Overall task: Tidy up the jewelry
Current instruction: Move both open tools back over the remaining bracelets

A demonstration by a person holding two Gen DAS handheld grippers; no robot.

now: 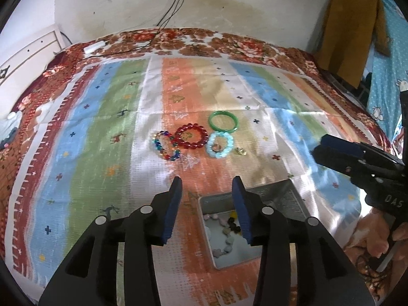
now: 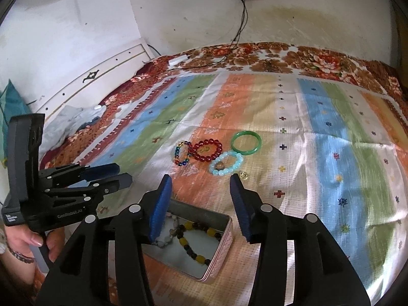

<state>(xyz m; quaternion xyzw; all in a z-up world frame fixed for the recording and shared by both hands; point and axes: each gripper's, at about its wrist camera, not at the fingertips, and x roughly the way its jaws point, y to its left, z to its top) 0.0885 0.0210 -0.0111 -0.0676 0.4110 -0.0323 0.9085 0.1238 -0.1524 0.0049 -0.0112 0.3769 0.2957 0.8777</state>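
Jewelry lies in a cluster at the middle of both frames, on the striped cloth that covers the bed. I count four bracelets there. From left to right: one multicolored bead bracelet, touching one red bead bracelet; then one pale blue bead bracelet, with one green bangle just above it. One small ring sits inside the pale blue loop, and one small gold piece lies just right of it; I cannot tell what it is.

Lower in the frame, one open tin box rests on the cloth. Inside I see two bead strands: one of pale stones and one of yellow and dark beads.

My left claw hangs above the tin with its blue pads spread apart, holding nothing. My right claw is likewise spread wide and empty, over the tin's far edge. In the left view its pads look nearly together at the right edge, seen side-on.
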